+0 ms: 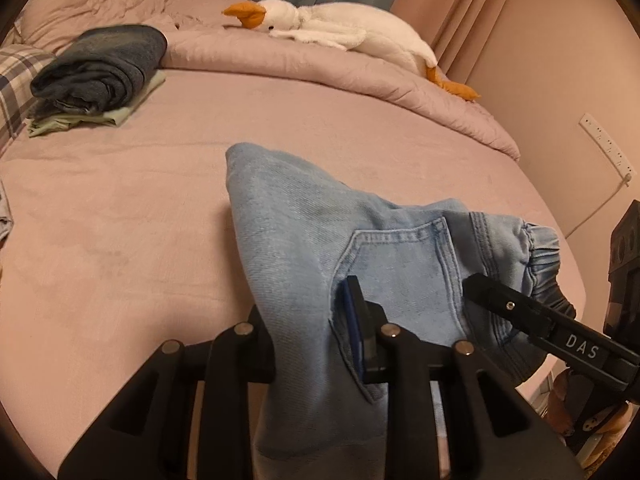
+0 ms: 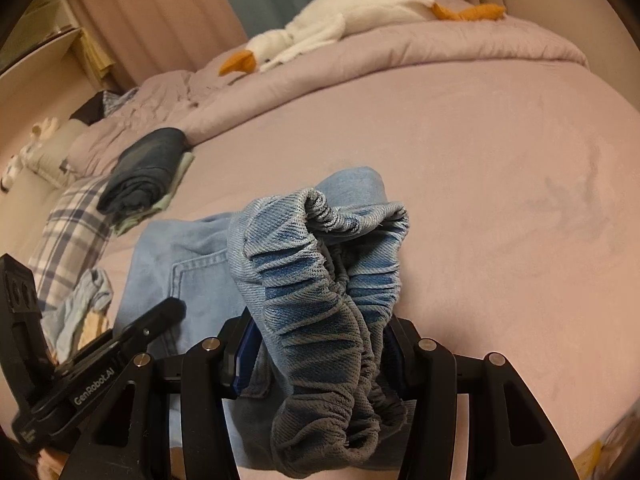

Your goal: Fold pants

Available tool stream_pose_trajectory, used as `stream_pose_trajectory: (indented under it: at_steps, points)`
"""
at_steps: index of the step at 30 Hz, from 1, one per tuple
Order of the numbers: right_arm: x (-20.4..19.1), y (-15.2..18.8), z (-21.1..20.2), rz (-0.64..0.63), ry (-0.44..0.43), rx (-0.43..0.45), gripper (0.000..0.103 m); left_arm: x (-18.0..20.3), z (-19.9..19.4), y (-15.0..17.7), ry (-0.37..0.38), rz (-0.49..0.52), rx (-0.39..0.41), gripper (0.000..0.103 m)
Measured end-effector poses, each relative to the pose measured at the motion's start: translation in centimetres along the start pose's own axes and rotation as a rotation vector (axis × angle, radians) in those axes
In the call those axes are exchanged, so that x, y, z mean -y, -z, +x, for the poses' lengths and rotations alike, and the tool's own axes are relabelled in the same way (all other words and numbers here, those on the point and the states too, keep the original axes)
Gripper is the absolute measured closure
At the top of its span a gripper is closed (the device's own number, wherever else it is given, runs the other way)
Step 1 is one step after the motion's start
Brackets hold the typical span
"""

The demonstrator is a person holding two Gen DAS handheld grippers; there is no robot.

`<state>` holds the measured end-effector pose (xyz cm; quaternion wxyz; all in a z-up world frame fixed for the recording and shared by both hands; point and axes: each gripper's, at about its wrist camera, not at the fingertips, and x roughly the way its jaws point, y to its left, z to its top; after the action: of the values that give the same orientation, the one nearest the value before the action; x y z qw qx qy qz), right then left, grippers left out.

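Both claws grip soft denim pants (image 1: 304, 240), ruched waistband (image 2: 332, 280).

Legible markings, two entries. First: white capitals "DAS" on the black arm of the right gripper (image 1: 476, 286), seen at the right edge of the left wrist view. Second: white lettering "GenRobot.AI" on the black arm of the left gripper (image 2: 172, 308), seen at the lower left of the right wrist view; smaller print below it is unreadable.
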<state>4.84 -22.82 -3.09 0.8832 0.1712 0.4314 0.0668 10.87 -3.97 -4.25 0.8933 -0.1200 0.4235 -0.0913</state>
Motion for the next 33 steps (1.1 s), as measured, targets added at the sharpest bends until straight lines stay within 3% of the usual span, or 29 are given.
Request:
stream_pose_trajectory:
  at_steps: [6,17,25,31,33]
  points:
    - [1.5,0.6,3.1,0.039,0.045,-0.089,0.049,-0.8,3.0,1.0,-0.046,-0.010,-0.069,0.077]
    - [2.4,1.8,3.4,0.043,0.063,-0.094,0.040,-1.4,3.2,2.5,-0.089,-0.051,-0.088,0.063]
    - [3.9,2.5,2.0,0.079,0.090,-0.102,0.031,-1.6,0.3,4.4,-0.110,-0.106,-0.097,0.033]
    - [3.4,2.5,-0.7,0.056,0.132,-0.032,0.027,-0.6,-3.9,4.8,-0.150,-0.085,-0.005,0.002]
    - [3.1,2.5,-1.7,0.046,0.134,0.011,0.021,-0.2,-5.2,4.8,-0.144,-0.085,0.025,0.001]
